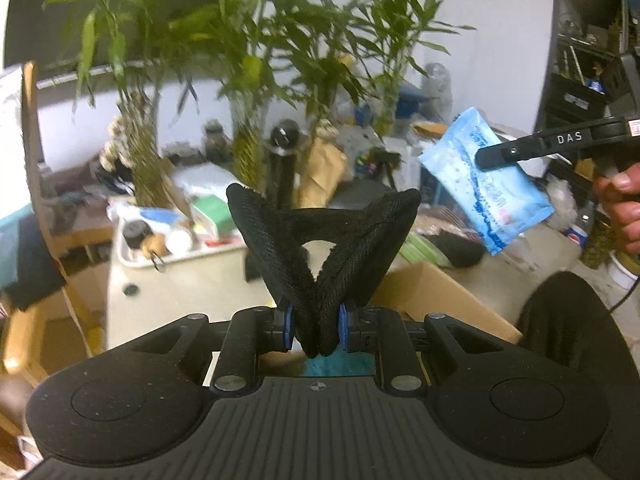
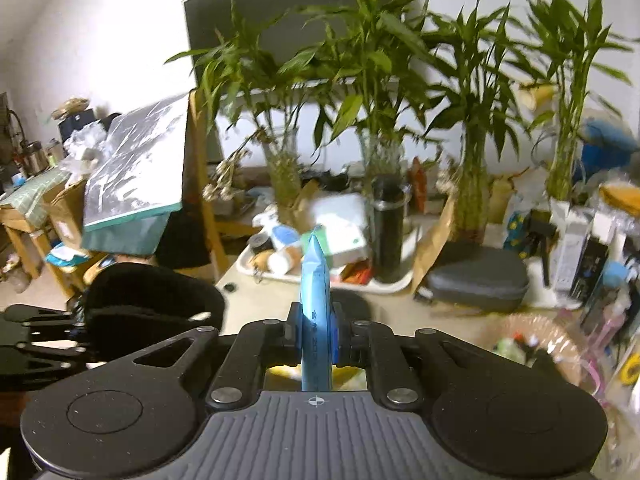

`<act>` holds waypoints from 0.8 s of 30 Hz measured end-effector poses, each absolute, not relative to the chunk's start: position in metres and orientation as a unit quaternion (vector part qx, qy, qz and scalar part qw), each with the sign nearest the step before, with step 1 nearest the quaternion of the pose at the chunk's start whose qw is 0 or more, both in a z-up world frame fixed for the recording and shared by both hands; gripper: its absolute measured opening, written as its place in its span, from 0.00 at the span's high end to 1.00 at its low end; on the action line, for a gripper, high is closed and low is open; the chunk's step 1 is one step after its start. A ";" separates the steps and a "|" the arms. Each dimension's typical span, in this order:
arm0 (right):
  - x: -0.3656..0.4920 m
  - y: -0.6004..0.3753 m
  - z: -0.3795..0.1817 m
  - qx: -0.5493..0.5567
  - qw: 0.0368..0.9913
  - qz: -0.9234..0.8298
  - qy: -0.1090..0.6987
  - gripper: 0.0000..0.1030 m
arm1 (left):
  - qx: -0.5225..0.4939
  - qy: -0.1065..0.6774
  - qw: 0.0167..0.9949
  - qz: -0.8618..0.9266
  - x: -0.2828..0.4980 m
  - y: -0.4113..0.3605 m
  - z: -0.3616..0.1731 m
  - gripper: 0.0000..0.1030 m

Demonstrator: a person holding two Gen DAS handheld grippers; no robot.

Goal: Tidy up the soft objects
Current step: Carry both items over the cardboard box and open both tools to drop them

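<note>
A: Black fleece, folded into a V, looks like an eye mask (image 1: 320, 248). The left gripper (image 1: 318, 322) is clamped on its fold and holds it in the air over the cardboard box (image 1: 432, 292)

B: And the right?

A: The right gripper (image 2: 317, 334) is clenched on a blue tissue pack (image 2: 316, 280), edge-on between the pads. From the left wrist view the same pack (image 1: 486, 184) hangs up high to the right, well clear of the tabletop (image 1: 180, 292)

B: So which step?

A: Carry phase, I'd say. Both soft things are picked and neither is placed. The frames are blurred, so I reckon both hands are moving

B: Next move?

A: Pick the drop spot. The box is my guess, though its inside is hidden. Bring each gripper low over it before letting go, one at a time. The mask is floppy and may snag on a pad. The pack is slick and could slide out early
</note>
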State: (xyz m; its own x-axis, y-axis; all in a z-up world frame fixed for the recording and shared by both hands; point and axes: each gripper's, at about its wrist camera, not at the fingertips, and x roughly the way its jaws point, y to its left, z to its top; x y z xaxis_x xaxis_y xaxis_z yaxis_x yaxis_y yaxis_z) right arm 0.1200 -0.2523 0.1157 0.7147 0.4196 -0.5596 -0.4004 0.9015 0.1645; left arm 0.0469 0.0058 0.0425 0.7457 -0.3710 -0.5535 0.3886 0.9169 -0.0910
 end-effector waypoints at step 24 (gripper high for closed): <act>0.098 -0.247 0.070 0.056 0.912 0.222 0.341 0.85 | 0.022 0.301 0.932 -0.199 0.003 0.014 0.016 0.26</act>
State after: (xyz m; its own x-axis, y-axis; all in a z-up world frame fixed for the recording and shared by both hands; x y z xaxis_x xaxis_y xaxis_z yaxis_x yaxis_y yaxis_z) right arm 0.0985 -0.2468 0.0697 0.6686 0.4421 -0.5979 -0.3661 0.8956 0.2528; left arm 0.0035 0.0135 0.0163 0.7391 -0.3584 -0.5703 0.3849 0.9196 -0.0791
